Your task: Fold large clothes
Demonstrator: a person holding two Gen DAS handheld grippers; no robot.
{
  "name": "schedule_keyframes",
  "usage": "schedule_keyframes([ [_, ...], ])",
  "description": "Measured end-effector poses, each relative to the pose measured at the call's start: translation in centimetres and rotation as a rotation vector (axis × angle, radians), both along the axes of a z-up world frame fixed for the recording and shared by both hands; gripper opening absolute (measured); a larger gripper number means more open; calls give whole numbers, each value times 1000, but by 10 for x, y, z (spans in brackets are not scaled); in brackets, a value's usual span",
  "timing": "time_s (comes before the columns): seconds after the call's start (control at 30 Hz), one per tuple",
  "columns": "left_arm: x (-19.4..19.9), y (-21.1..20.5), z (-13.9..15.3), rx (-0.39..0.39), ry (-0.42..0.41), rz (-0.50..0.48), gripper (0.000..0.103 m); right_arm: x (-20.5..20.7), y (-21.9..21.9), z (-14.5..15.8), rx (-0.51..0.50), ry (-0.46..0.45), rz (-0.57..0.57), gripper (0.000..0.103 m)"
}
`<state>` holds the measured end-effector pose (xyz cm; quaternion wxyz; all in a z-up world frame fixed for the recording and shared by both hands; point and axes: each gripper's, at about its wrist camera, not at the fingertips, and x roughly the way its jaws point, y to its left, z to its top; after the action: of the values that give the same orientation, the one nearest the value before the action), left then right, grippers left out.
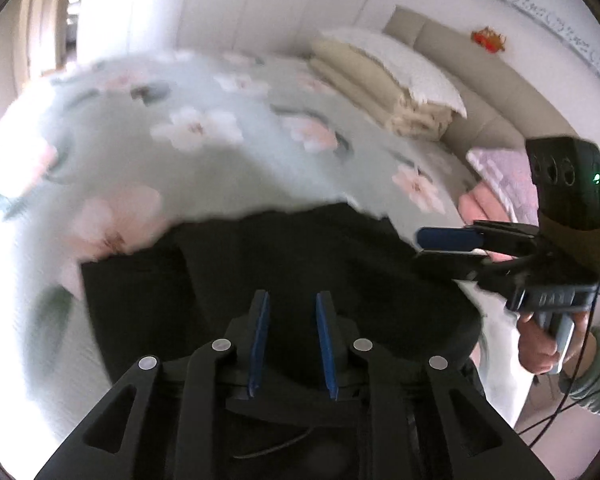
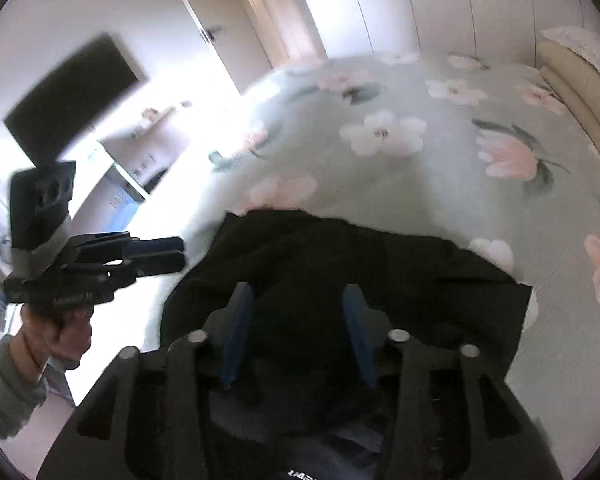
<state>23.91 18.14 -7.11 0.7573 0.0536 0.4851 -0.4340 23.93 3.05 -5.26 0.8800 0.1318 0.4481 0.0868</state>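
A dark garment (image 1: 284, 264) is seen spread in a rumpled, partly folded heap on the near part of a bed, over a pale green floral bedspread (image 1: 204, 152). Above it the left gripper (image 1: 292, 308) is held with its jaws a narrow gap apart, no cloth caught between them. The right gripper (image 2: 298, 304) is held wider, likewise empty, over the same cloth. Folded beige bedding (image 1: 380, 84) is stacked well apart near the headboard. Trouble is judged likely if only the top layer is pinched: the layers beneath could be dragged askew and the fold undone. The slack near edge could also be pulled off the bed.
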Motion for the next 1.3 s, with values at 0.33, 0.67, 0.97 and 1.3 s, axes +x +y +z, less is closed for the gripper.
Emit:
schedule_keyframes([
  [0.33,-56,22,-139,109,269,9,23,-42,50,-166,-178,368,26,53],
  [0.67,-76,49,-82,-34,259,56,25,-65,43,-111,-73,246,-28,58],
  [0.97,-99,23,-139,91,338,30,47,-69,49,-171,-108,407,-45,54],
  [1.3,-126,66,-102,10,316,74,44,-98,18,-137,66,328,-80,54],
])
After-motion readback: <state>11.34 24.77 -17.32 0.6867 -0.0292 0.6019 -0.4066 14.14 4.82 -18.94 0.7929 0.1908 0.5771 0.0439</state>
